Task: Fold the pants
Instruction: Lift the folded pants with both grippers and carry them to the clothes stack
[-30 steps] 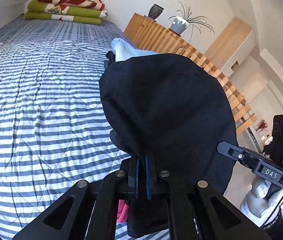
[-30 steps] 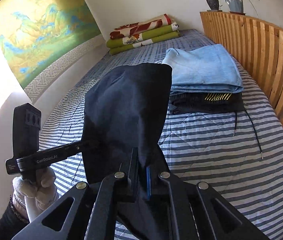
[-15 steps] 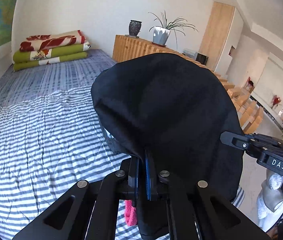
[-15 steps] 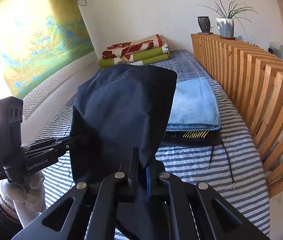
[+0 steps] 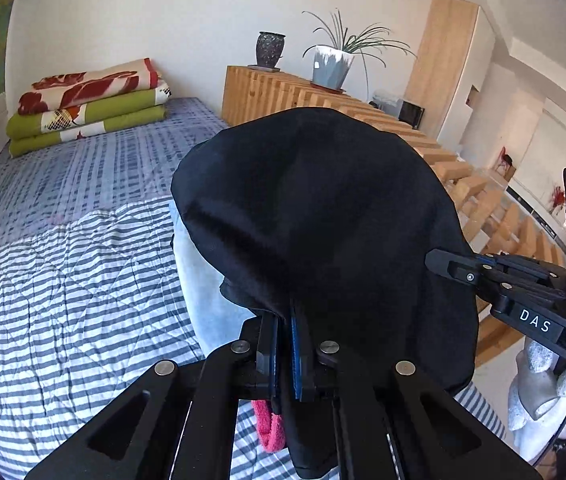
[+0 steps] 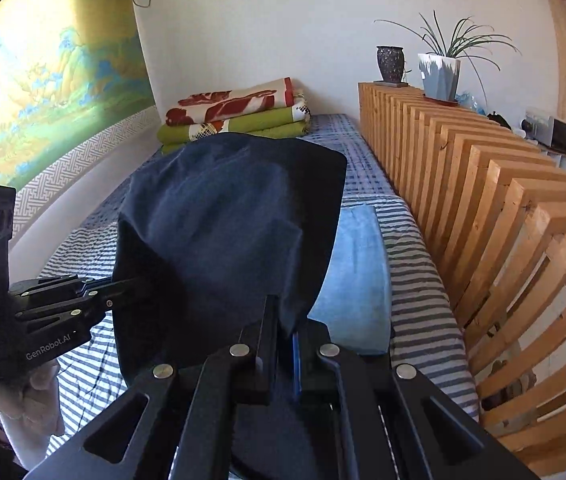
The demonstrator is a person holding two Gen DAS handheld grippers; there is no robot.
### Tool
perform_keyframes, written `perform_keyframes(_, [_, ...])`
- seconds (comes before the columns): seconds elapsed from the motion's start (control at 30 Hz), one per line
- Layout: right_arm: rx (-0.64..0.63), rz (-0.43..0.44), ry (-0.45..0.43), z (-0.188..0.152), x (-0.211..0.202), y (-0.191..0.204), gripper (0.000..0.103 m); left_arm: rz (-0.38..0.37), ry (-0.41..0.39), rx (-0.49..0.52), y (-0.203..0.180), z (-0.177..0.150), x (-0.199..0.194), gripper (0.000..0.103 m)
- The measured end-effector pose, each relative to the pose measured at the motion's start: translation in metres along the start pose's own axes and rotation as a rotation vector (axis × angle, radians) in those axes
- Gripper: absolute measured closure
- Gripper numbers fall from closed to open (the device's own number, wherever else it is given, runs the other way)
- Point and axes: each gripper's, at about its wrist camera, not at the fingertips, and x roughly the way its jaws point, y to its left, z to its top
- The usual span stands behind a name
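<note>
Holding the dark navy fabric pants off the bed, both tongs clamped on the cloth. The left gripper has its jaws pinched tight on a fold of the fabric at bottom centre of the left wrist view; the right gripper is closed the same way on another part, bottom centre of the right wrist view.

Progress, my read: the pants look already bundled or part-folded, draped as one compact dark mass filling the middle of both frames. They hang in the air over the blue-and-white striped quilted bedspread, not laid flat. So any fold is made or under way but nothing is set down; still left is placing, flattening and probably stacking. How many folds are in can't be told, as the layers are hidden.

A folded light-blue cloth lies on the bed at centre right, just behind the pants, possibly the pile they belong on. A stack of folded red, cream and green blankets sits at the far end, upper centre.

Pose: both grippers angled downward and forward, side by side. Each shows in the other's view, the right one at right edge, the left one at left edge, with gloved hands beneath.
</note>
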Motion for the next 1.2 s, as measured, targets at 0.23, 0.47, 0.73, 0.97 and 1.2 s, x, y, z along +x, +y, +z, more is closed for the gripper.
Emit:
perform_keyframes(0.23, [0.027, -0.008, 0.040, 0.020, 0.084, -0.024, 0.098, 0.028, 0.047, -0.018, 0.038, 0.028, 0.090, 0.098])
perform_keyframes(0.47, [0.048, -0.029, 0.065, 0.024, 0.143, -0.042, 0.098, 0.026, 0.078, -0.040, 0.077, 0.041, 0.166, 0.098])
perform_keyframes(0.73, [0.080, -0.151, 0.123, 0.025, 0.184, -0.062, 0.077, 0.005, 0.133, -0.074, 0.123, 0.044, 0.198, 0.074])
perform_keyframes(0.97, [0.140, -0.098, 0.059, 0.035, 0.156, -0.078, 0.071, -0.070, 0.132, -0.180, 0.158, 0.059, 0.199, 0.068])
perform_keyframes(1.2, [0.293, 0.103, 0.208, 0.039, 0.207, -0.105, 0.056, -0.075, 0.225, -0.195, 0.146, 0.047, 0.238, 0.086])
